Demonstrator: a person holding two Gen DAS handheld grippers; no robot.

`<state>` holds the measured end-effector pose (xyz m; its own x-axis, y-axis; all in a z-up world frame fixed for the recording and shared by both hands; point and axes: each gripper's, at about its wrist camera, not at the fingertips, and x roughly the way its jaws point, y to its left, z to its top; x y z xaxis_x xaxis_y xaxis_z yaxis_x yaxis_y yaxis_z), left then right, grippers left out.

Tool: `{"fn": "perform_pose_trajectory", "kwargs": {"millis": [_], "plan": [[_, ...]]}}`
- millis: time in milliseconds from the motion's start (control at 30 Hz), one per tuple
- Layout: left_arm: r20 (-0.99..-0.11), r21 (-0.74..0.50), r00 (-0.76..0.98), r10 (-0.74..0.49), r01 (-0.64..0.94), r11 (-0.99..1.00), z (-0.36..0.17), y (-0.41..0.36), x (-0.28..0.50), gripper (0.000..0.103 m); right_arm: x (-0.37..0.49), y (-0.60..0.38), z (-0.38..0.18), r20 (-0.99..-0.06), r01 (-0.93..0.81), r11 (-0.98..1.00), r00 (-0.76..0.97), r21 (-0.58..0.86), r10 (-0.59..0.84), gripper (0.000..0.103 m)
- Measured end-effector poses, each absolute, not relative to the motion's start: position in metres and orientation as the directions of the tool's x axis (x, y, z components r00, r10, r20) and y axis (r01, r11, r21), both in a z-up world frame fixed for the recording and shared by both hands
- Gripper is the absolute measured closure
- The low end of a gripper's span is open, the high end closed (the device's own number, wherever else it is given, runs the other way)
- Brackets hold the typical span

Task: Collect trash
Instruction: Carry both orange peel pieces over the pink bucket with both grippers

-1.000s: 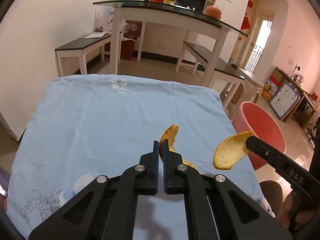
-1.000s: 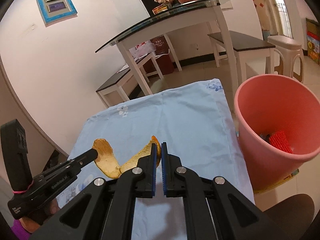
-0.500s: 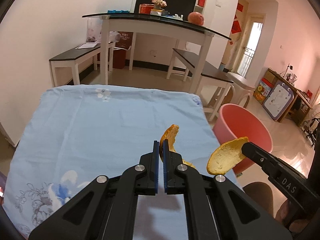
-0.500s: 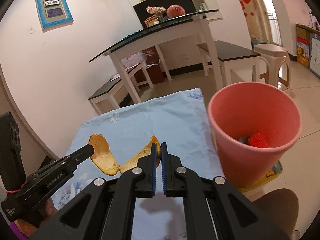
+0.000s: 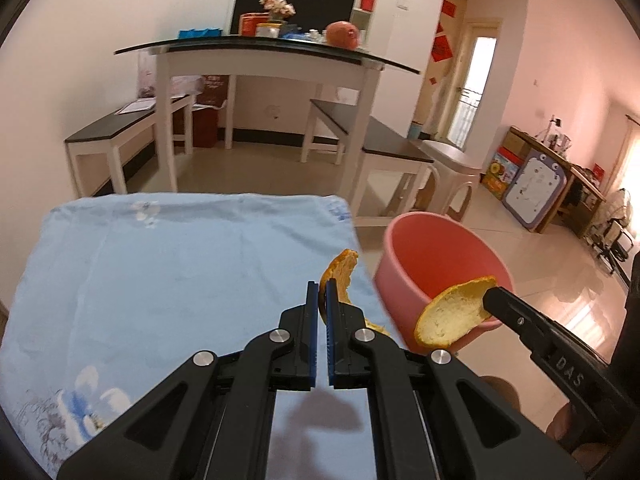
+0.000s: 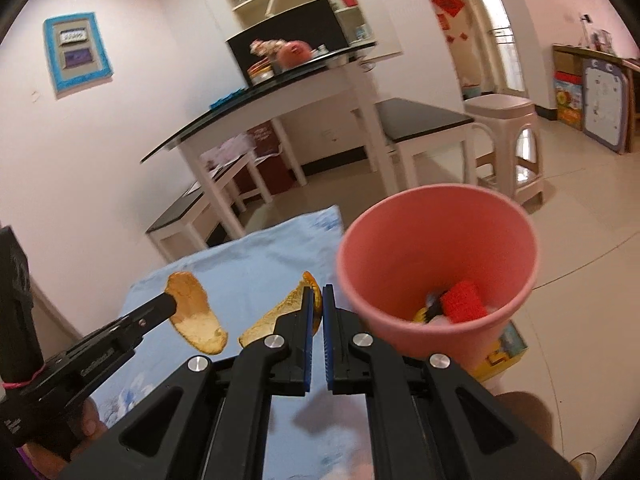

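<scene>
My left gripper (image 5: pixel 322 286) is shut on an orange peel (image 5: pixel 339 276) and holds it above the right edge of the blue cloth (image 5: pixel 160 264). My right gripper (image 6: pixel 317 295) is shut on a second orange peel (image 6: pixel 280 312), which hangs at the near rim of the pink bin (image 6: pixel 436 248) in the left wrist view (image 5: pixel 452 316). In the right wrist view the left gripper's peel (image 6: pixel 196 316) hangs to the left, over the cloth (image 6: pixel 256 264). The pink bin (image 5: pixel 436 264) stands on the floor beside the table and holds a red item (image 6: pixel 462 302) and other trash.
Behind stands a glass-topped white table (image 5: pixel 256 56) with benches (image 5: pixel 116 128) and a plastic stool (image 5: pixel 452 168). A yellow box (image 6: pixel 504 348) lies on the floor under the bin. Shelves and a whiteboard line the far right wall.
Both grippers have carried their peels to the right, towards the pink bin. The bin now sits closer to the centre in both views.
</scene>
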<state>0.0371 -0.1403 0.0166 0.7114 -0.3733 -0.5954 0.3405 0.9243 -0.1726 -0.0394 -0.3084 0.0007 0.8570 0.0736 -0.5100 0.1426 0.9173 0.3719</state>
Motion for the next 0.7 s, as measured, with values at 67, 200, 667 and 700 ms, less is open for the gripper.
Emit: {"fn": "perform_pose_trajectory", "kwargs": {"millis": [67,200,667,700], "plan": [[-0.589,-0.174,0.707,-0.391,0.361,0.916,0.018,-0.149,0.040,0.100,-0.040,-0.324,0.002,-0.504,0.179,0.908,0.863,0.380,0.041,0.099],[-0.588,-0.178,0.689,-0.424,0.401,0.899,0.021,-0.170,0.048,0.100,-0.039,-0.350,0.000,-0.501,0.235,0.889,0.866,0.393,-0.008,0.099],[-0.616,-0.202,0.609,-0.500,0.490,0.848,0.010,-0.235,0.072,0.100,-0.031,-0.414,-0.020,-0.527,0.376,0.847,0.838,0.375,-0.138,0.099],[-0.618,-0.202,0.605,-0.502,0.495,0.845,0.008,-0.239,0.073,0.100,-0.030,-0.416,-0.022,-0.531,0.381,0.847,0.835,0.370,-0.143,0.099]]}}
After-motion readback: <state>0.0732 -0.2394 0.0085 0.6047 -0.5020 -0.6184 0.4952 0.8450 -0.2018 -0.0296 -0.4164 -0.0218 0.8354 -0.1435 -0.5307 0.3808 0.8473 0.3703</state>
